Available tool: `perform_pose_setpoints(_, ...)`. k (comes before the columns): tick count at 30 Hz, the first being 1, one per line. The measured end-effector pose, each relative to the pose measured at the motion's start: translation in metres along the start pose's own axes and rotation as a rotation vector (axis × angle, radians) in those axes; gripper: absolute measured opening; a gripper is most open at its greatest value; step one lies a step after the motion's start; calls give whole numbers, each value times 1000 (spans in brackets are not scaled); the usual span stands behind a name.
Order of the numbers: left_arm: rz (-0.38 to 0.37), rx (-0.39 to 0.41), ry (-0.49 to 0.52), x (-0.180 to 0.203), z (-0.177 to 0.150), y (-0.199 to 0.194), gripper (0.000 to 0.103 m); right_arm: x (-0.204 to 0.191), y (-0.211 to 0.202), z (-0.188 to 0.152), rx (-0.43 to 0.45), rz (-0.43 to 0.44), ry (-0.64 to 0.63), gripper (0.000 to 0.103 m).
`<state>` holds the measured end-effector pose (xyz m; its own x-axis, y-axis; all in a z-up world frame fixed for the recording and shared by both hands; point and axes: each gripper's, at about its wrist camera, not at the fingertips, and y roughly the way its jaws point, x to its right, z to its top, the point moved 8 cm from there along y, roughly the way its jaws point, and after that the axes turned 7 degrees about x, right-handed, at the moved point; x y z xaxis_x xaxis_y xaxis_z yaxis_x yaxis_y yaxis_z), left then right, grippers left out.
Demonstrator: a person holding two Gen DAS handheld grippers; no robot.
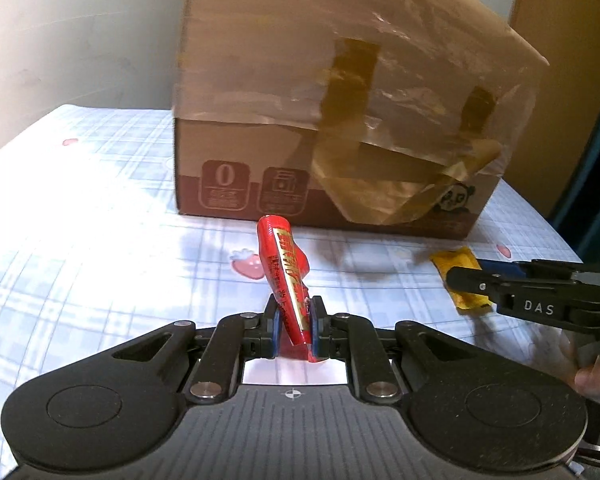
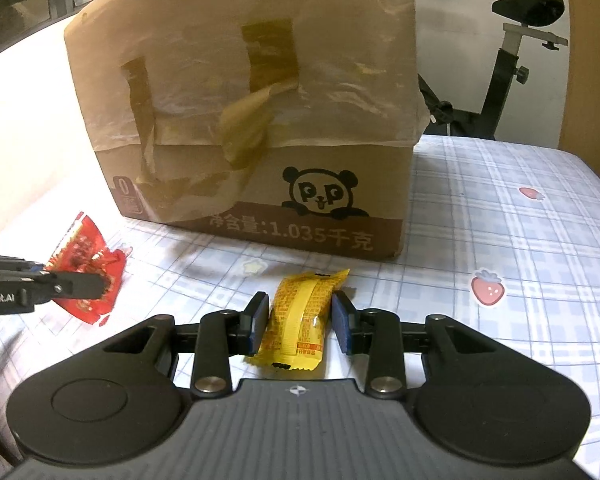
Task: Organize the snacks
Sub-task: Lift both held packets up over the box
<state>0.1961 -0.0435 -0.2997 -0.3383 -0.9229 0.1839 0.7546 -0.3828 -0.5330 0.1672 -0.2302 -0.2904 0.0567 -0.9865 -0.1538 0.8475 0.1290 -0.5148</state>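
1. Left tongs [image 1: 294, 330]: blue pads clamped on the lower end of the red snack packet [image 1: 286, 276]. The packet stands up from the pads, tilted toward 11 o'clock, its top end free above the cloth.
2. Right tongs [image 2: 300, 326]: parted, one pad either side of the yellow snack packet [image 2: 302, 320]. The left pad sits just beside the wrapper and the right pad near its edge; whether they touch, cannot tell. The packet lies flat on the bench, long axis running 6 to 12 o'clock between the pads.
3. Left wrist view: right tongs enter at 3 o'clock, over the yellow packet's near end. Right wrist view: left tongs enter at 9 o'clock, holding the red packet.
4. Bench [image 2: 520, 240]: covered in blue-and-white plaid cloth with strawberry prints.
5. Cardboard box [image 2: 260, 100]: stands at 12 o'clock beyond both packets, apart from them. Panda logo on its front, peeling brown tape and clear film on the raised flap.
6. Exercise bike [image 2: 516, 60]: at 2 o'clock behind the bench, right wrist view.
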Motion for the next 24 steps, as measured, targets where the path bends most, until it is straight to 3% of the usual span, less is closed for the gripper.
perform_pose_setpoints(12,10,44,4,-2,9,-6,15,1,-7,2,25,-3,2,36)
perform_pose_setpoints(24,-37,166,39,6,72,-37,15,-1,-46,38,113,-7,21,36)
